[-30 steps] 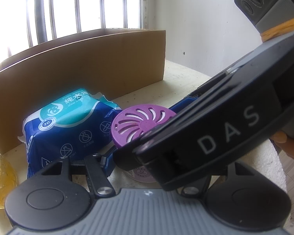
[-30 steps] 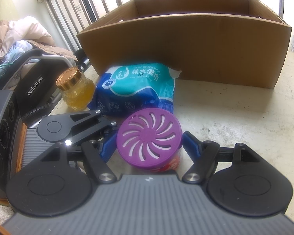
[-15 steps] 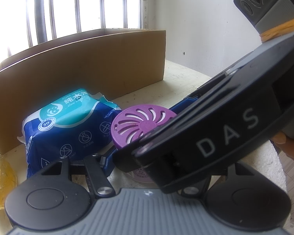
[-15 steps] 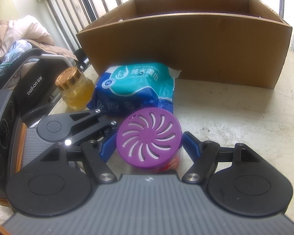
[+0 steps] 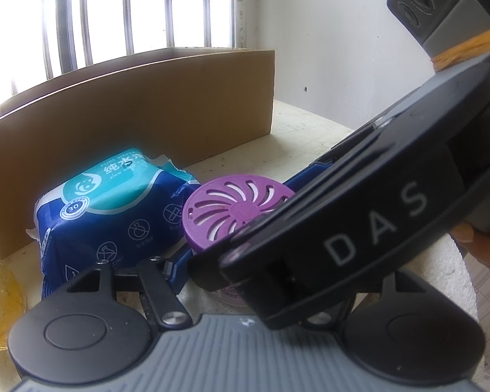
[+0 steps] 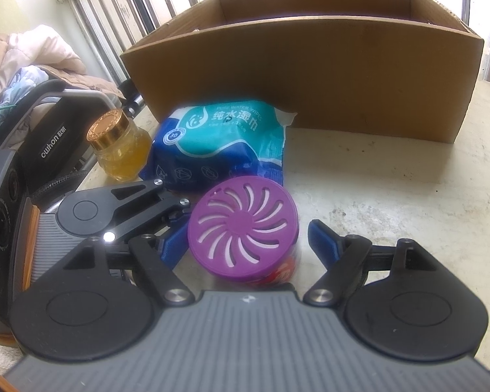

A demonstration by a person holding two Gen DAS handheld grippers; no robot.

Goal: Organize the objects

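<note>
Barred window behind, pale speckled worktop (image 6: 392, 196) in front of it. Open cardboard box (image 6: 310, 75) sits at the back of the worktop. Just in front of the box lies a blue pack of wet wipes (image 6: 219, 143); a small jar of yellow contents with a gold lid (image 6: 117, 147) stands to its left, near but apart. Purple vented air freshener (image 6: 243, 225) stands upright just in front of the wipes pack. Right gripper (image 6: 241, 241) has its blue fingers (image 6: 323, 238) spread to either side of the freshener, a gap showing on the right side, not clamped. Left gripper (image 6: 176, 215) comes in low from the left, its tip close against the freshener's left side; its own view is largely blocked by the right gripper's body, so cannot tell whether its fingers are released or clenched.
</note>
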